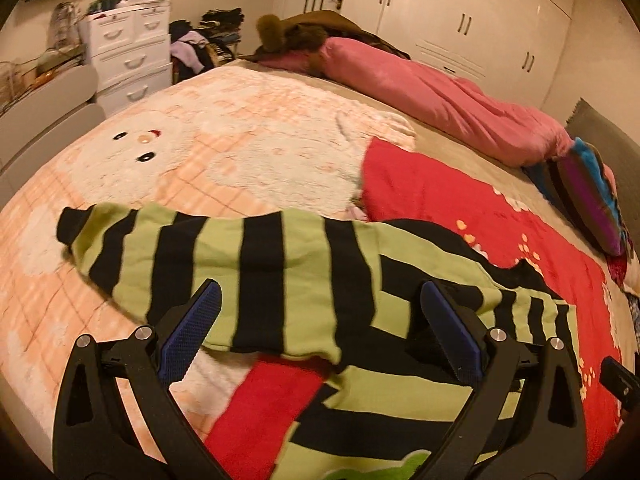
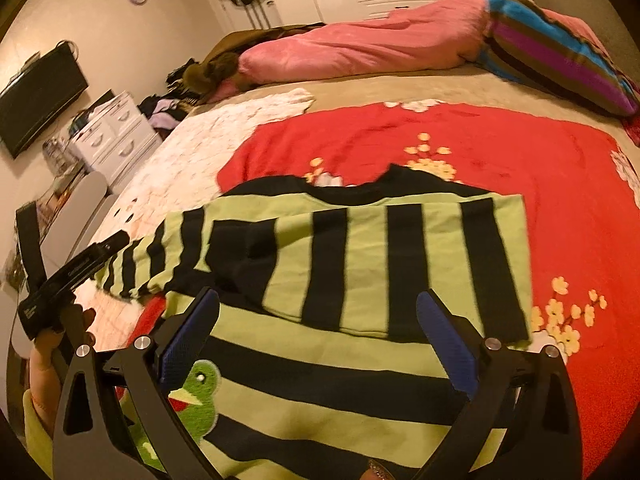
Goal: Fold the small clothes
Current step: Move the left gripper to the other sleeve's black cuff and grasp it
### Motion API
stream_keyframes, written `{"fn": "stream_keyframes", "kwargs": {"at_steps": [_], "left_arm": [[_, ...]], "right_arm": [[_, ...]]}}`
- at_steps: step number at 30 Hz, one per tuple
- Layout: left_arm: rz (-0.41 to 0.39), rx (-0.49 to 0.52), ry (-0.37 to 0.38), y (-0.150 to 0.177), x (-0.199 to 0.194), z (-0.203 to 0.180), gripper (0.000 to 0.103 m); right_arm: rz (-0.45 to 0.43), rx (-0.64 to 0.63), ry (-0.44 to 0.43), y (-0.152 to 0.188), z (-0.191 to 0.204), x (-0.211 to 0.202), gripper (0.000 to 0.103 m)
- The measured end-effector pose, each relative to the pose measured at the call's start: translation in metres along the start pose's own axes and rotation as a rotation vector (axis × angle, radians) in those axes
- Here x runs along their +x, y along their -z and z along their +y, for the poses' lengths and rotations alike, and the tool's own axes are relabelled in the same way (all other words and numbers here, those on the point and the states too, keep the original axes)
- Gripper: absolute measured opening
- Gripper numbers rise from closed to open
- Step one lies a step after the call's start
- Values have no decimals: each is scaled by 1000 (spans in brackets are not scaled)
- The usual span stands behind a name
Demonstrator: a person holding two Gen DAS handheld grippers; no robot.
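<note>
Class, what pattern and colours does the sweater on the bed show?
The sweater has light green and black stripes, clearest in the right wrist view.

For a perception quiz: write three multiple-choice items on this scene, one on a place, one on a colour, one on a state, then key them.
1. Where does the striped sweater lie?
A. On the red blanket
B. On the white drawers
C. On the floor

2. What colour are its stripes?
A. Red and white
B. Green and black
C. Blue and purple

3. How are the right tongs?
A. Shut on a sleeve
B. Open, holding nothing
C. Out of view

Key: A, red blanket shows around the sweater; B, green and black bands alternate; B, the blue pads stand apart above the cloth.
</note>
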State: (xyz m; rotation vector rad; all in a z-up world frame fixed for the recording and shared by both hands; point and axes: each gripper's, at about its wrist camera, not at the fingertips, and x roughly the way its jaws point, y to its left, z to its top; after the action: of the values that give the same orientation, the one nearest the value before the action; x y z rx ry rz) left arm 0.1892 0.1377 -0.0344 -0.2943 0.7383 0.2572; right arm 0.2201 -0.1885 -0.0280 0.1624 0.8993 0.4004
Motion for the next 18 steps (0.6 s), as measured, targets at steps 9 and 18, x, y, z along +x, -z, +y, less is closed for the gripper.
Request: {"fn": "stream_keyframes", "kwargs": {"at_steps": [9, 18], "left_arm": [[-4, -62, -1, -1, -1, 31, 94], [3, -138, -25, 1, 3, 66, 94]], "right_arm": [[33, -67, -27, 2, 40, 15, 98], [57, -98, -45, 2, 67, 31, 98]]}}
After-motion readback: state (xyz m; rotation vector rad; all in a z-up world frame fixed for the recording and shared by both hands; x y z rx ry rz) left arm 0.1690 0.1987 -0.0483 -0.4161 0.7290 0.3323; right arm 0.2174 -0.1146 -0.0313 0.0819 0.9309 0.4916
